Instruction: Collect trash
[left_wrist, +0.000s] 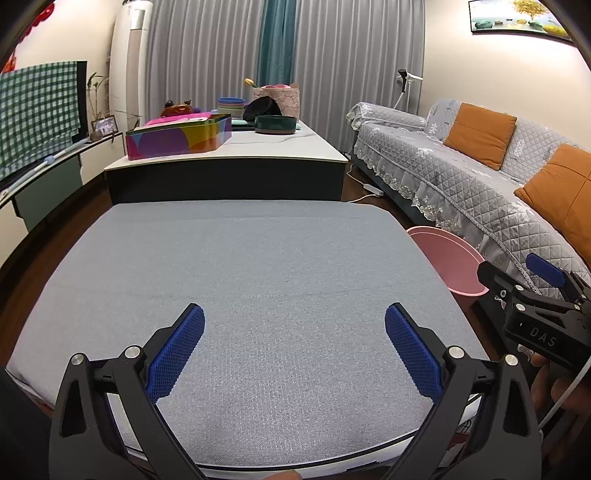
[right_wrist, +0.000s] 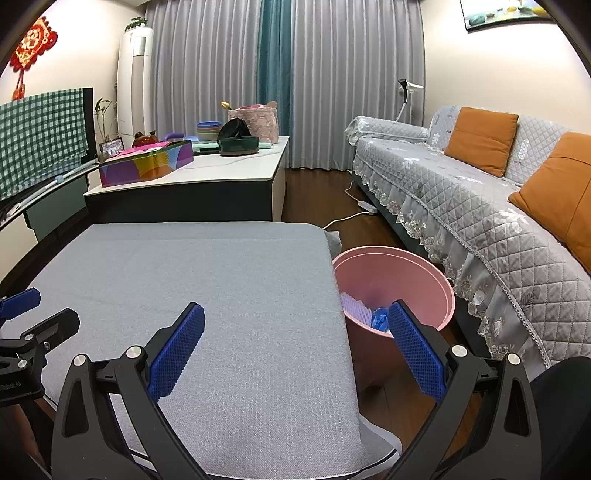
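L claw: my left gripper (left_wrist: 294, 328) is spread wide w/ nothing between the pads, hovering low over the grey mat (left_wrist: 251, 266).
R claw: my right gripper (right_wrist: 295, 328) is also spread wide & empty, straddling the mat's right edge, its right pad in front of the pink bin (right_wrist: 399, 266).
Trash location: only trash I can see is already in the bin, at the bottom: a pale lilac netted/foam piece (right_wrist: 352, 306) & smth crinkly, clear-blue (right_wrist: 380, 319) touching it. Mat surface itself shows no litter in either view.
Bin location: on the floor, just beside the mat's right edge, betw. mat & sofa (right_wrist: 461, 206).
Handling, my guess: both pieces look light & soft, prob. crushable; foam net should compress & spring back, blue film likely slippery & thin. Pinch at a bunched fold or edge, not flat faces, so pads bite. Nothing looks fragile.
Task status, my guess: near done, or next bit of trash lies out of frame.
Hidden/unclear: bin's near inner wall & part of its floor blocked by my right pad; blue item too small to ID. In the left view the bin's inside isn't visible. Mat's near edge cut off by my own claws. Far table (left_wrist: 280, 146) clutter: can't tell if any is trash.
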